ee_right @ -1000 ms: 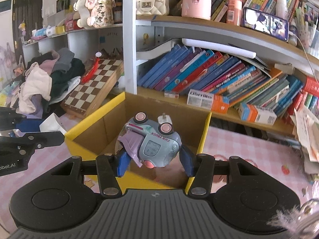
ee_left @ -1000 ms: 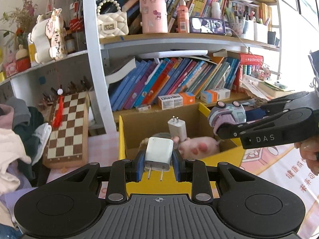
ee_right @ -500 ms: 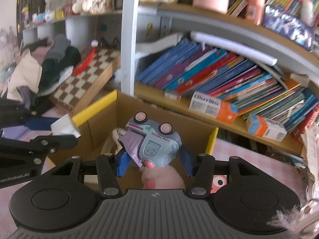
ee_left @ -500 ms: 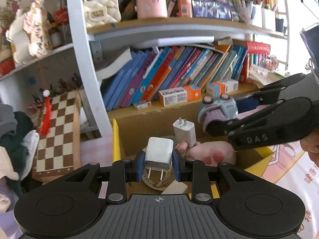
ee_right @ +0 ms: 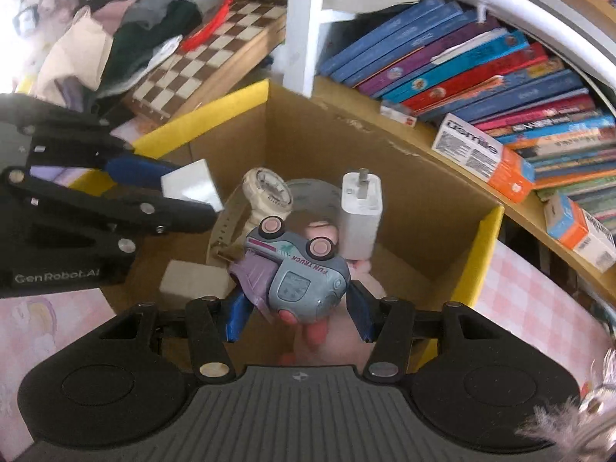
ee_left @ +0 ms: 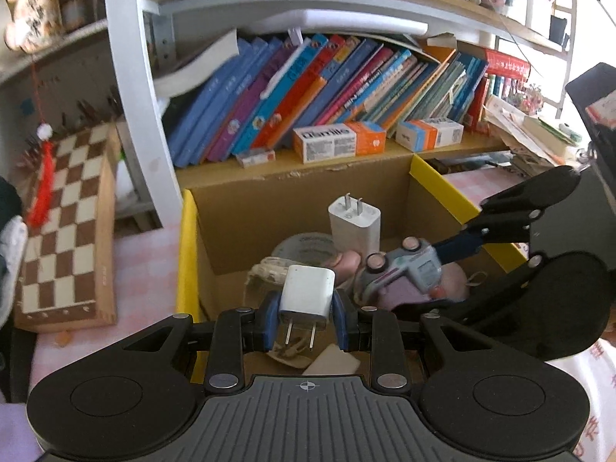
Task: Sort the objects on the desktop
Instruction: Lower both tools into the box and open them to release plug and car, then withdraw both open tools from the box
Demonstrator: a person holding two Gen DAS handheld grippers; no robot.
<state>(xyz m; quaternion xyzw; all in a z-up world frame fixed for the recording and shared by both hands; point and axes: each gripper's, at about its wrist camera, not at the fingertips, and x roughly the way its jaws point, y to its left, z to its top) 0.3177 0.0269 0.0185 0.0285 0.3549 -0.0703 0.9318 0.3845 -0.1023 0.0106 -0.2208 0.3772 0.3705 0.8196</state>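
Bookshelf backdrop: slanted row of blue, purple and red books (ee_left: pixel 308 88) w/ small orange-and-white cartons (ee_left: pixel 338 142) on the ledge in front; folded wooden chessboard (ee_left: pixel 65 227) leans at the left beside a clothes pile. Pink checked tabletop (ee_right: pixel 527 296) carries an open cardboard box with yellow rim (ee_left: pixel 186 254), just below the shelf.

Left gripper (ee_left: pixel 306 317) is clamped on a small white two-prong charger plug (ee_left: pixel 307 295), prongs pointing back toward the camera, held over the box opening near its front-left part. Right gripper (ee_right: pixel 298 313) is clamped on a grey-blue toy truck with pink wheels and purple panels (ee_right: pixel 296 269), wheels up, "FUN TRUCK" on its side, also over the box interior.

Inside the box: a second, taller white charger (ee_right: pixel 361 211) standing prongs-up near the back wall, a cream wristwatch (ee_right: pixel 267 192), a grey tape roll (ee_left: pixel 308 246), a pale rectangular block (ee_right: pixel 192 281), and a pink soft item under the truck, mostly hidden. Grippers sit side by side, apart.
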